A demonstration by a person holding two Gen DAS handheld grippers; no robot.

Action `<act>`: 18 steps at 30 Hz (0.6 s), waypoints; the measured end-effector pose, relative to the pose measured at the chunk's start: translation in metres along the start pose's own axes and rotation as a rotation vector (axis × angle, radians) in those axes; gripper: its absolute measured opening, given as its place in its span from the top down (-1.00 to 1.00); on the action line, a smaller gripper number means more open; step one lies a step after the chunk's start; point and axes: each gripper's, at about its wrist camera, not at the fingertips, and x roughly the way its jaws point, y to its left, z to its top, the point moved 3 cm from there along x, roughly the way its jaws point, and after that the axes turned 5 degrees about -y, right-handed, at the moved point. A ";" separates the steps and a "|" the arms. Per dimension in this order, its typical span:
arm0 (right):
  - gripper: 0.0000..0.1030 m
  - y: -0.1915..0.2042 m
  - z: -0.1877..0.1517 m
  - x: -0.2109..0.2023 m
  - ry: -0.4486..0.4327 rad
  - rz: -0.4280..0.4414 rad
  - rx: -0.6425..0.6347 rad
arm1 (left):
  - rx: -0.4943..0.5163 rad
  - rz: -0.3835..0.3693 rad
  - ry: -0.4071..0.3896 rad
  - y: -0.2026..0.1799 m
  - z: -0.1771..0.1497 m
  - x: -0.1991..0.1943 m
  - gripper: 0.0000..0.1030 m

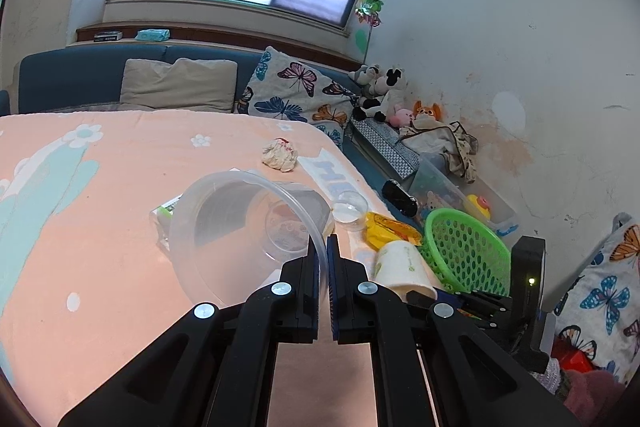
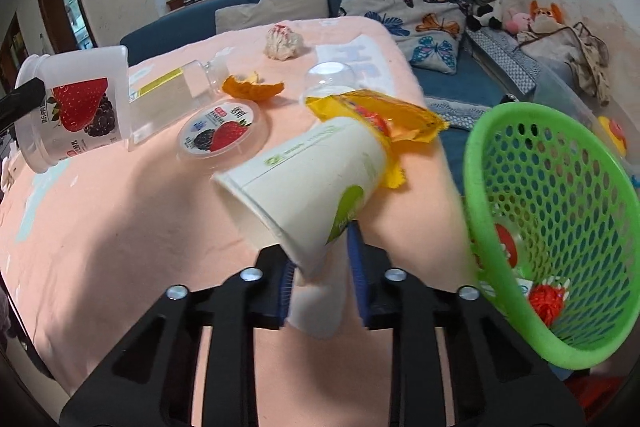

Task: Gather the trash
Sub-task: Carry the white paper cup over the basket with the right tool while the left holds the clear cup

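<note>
The basket (image 2: 560, 227) is cut off at the right edge, its contents half hidden behind the mesh. The left gripper (image 1: 323, 251) is clenched on the rim of a clear tub (image 1: 240, 227), held tipped over the pink blanket (image 1: 100, 187). The right gripper (image 2: 324, 283) pinches the squashed rim of a paper cup (image 2: 312, 183), just left of the basket.

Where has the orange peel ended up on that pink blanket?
In the right wrist view, the orange peel lies mid-blanket, just behind the berry-printed lid and beside the clear bottle.
</note>
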 end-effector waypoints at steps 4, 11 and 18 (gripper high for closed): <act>0.82 -0.011 -0.004 -0.013 -0.014 0.007 0.014 | 0.014 -0.011 0.002 -0.010 -0.002 -0.001 0.92; 0.89 -0.024 -0.012 -0.039 -0.043 0.027 0.026 | 0.034 -0.049 0.003 -0.035 0.001 0.004 0.92; 0.89 -0.045 -0.011 -0.073 -0.095 0.024 0.042 | 0.070 -0.089 0.011 -0.069 0.003 0.017 0.92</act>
